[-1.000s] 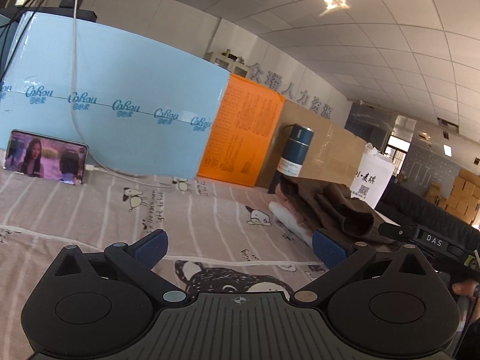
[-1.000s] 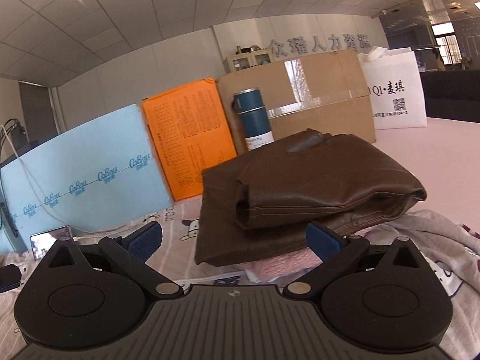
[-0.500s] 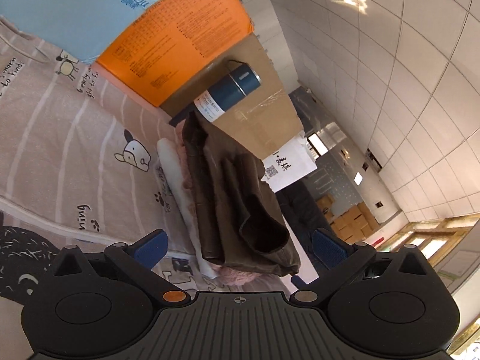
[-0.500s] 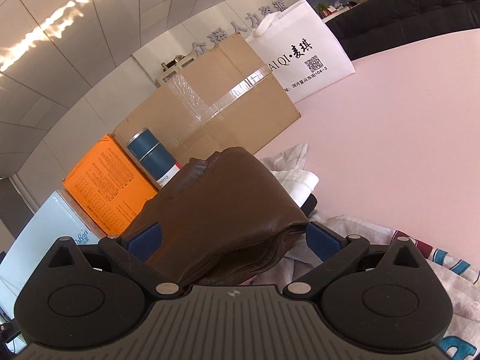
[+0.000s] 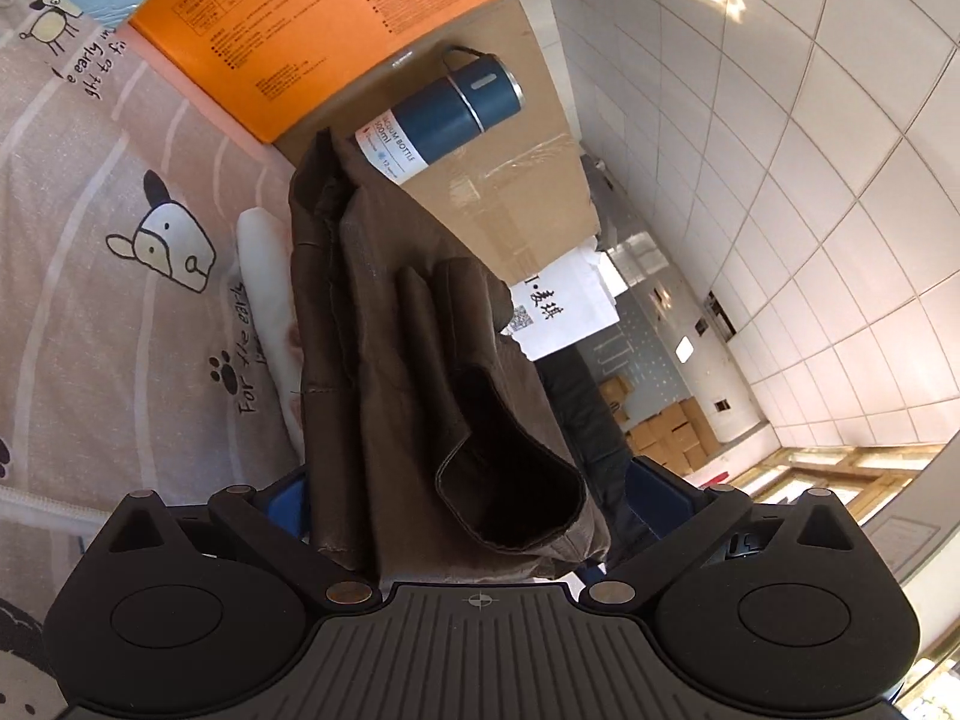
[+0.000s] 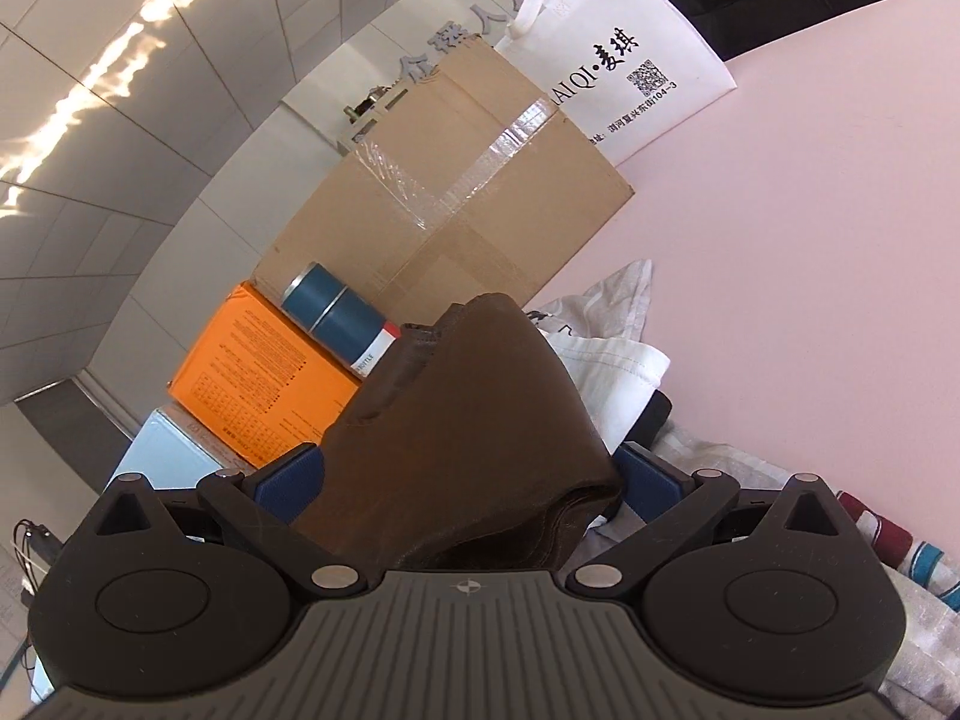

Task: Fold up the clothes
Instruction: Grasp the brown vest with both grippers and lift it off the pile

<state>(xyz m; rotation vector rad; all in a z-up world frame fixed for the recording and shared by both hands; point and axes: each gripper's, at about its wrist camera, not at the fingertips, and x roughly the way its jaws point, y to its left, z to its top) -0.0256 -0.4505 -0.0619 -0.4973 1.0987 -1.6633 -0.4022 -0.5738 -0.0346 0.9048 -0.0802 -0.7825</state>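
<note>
A folded brown garment (image 5: 372, 324) lies on top of a pile of clothes, over a white and pink piece (image 5: 264, 276). My left gripper (image 5: 471, 495) is open and tilted on its side, and one end of the brown garment reaches in between its blue pads. In the right wrist view the same brown garment (image 6: 468, 408) fills the gap of my right gripper (image 6: 468, 477), which is also open, with a pad on either side of the folded edge. Neither gripper presses on the cloth.
A blue vacuum bottle (image 5: 444, 120), an orange box (image 5: 312, 12), a taped cardboard box (image 6: 450, 204) and a white bag (image 6: 612, 66) stand behind the pile. White clothes (image 6: 606, 342) and a striped piece (image 6: 870, 534) lie to the right. A dog-print sheet (image 5: 90, 300) covers the left; the pink tabletop (image 6: 810, 240) extends to the right.
Both grippers have rolled sideways and moved forward onto the pile. The brown garment, a short way ahead one second ago, now sits between the fingers of each.
</note>
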